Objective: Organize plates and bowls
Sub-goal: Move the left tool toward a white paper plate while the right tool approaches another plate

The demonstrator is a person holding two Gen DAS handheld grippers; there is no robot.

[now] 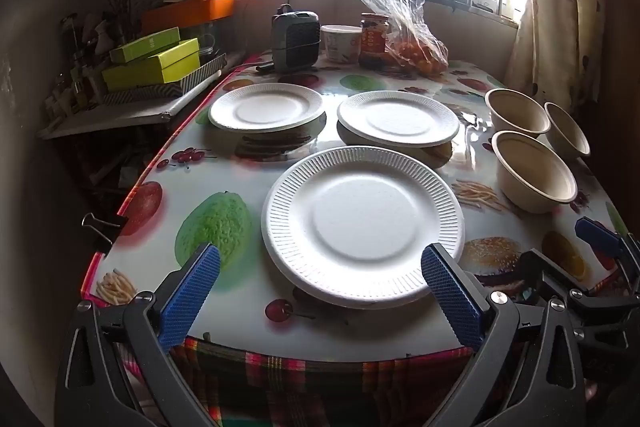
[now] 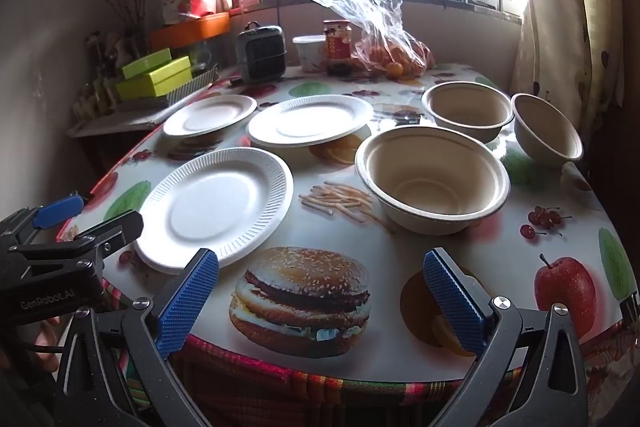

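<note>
Three white ribbed paper plates lie apart on the fruit-print table (image 1: 224, 171): a near plate (image 1: 362, 225) (image 2: 214, 209), a far left plate (image 1: 266, 107) (image 2: 210, 115) and a far middle plate (image 1: 398, 118) (image 2: 309, 120). Three beige paper bowls stand at the right: a near bowl (image 1: 534, 171) (image 2: 432, 177), a far bowl (image 1: 516, 115) (image 2: 466, 111) and a tilted bowl (image 1: 566, 129) (image 2: 546, 131). My left gripper (image 1: 320, 297) is open, just short of the near plate's front rim. My right gripper (image 2: 320, 299) is open above the burger print, holding nothing.
At the table's back stand a small grey heater (image 1: 295, 41), a white tub (image 1: 341, 43), a red-labelled jar (image 1: 374, 39) and a plastic bag of oranges (image 1: 416, 47). Green boxes (image 1: 154, 63) sit on a side shelf at left. A curtain (image 1: 560, 7) hangs at right.
</note>
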